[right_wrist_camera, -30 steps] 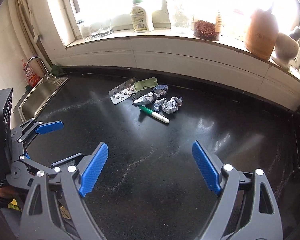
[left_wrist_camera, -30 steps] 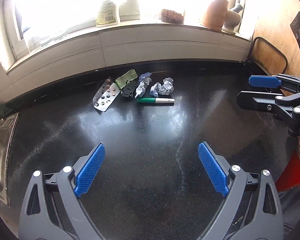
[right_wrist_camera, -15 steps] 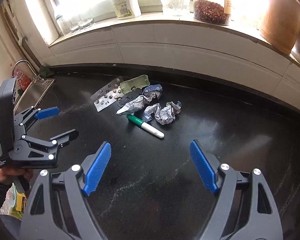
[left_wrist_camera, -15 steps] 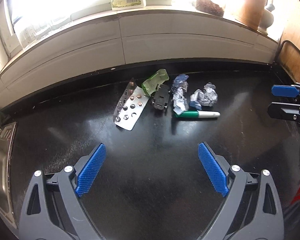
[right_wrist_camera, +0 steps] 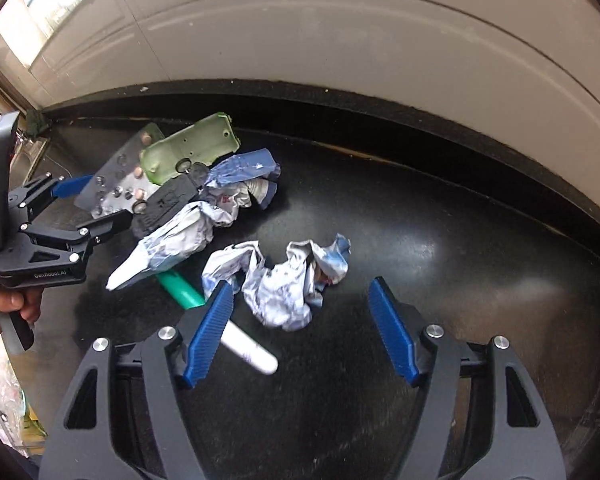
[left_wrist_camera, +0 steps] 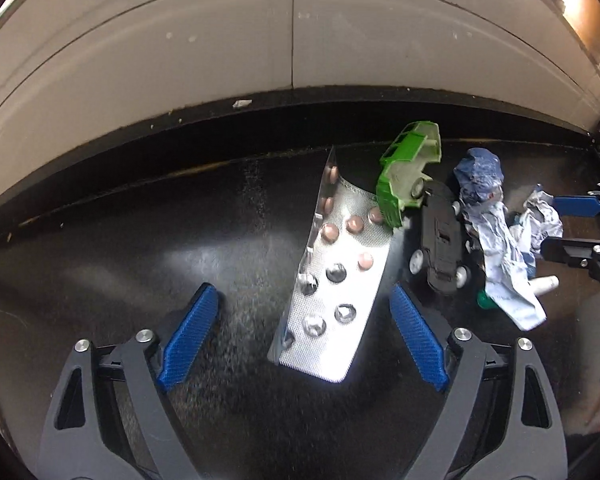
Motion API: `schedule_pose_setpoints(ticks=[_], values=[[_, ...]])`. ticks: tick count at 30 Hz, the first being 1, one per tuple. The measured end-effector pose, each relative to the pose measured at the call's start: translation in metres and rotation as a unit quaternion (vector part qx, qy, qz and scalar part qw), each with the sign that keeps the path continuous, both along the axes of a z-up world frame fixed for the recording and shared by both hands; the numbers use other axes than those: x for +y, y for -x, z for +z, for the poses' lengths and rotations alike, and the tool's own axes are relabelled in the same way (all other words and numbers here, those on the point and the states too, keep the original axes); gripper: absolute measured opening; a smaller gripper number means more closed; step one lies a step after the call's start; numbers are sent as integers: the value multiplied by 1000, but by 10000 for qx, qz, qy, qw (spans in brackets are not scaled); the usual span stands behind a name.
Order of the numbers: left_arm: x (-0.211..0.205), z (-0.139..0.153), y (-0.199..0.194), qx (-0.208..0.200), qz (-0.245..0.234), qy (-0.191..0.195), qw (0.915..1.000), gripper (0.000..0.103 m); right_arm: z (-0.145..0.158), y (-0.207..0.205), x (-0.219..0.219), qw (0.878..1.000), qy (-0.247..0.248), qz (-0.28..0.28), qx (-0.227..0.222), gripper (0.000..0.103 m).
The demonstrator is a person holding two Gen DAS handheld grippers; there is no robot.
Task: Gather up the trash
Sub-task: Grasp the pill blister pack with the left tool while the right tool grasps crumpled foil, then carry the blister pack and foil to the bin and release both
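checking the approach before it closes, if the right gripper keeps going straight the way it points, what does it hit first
Most likely the crumpled paper wad, which lies between the open jaws of the right gripper, just ahead of them. The marker passes under the left jaw; depth is uncertain.

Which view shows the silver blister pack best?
The left wrist view: the blister pack lies nearly whole and close, its pills countable. The right wrist view shows it far off, partly covered by the green toy shell.
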State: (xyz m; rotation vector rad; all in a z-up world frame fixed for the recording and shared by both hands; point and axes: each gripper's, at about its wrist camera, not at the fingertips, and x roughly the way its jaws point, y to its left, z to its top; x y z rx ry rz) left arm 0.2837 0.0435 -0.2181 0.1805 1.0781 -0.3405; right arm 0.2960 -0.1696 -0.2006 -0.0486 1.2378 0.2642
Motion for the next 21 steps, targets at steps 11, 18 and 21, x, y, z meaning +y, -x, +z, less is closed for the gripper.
schedule_pose_setpoints(ticks=[11,18,21], values=[[-9,23,-1,-84,22,128,9999,7,8,6,0,9998,46,113,-164,29],[-12,65,48,-346,134,77,9993,4,55,39,-8,9982,-80,-30,-587,29],[-12,84,78,-431,240,86,9987,4,75,68,-11,9969,-79,0,-788,29]])
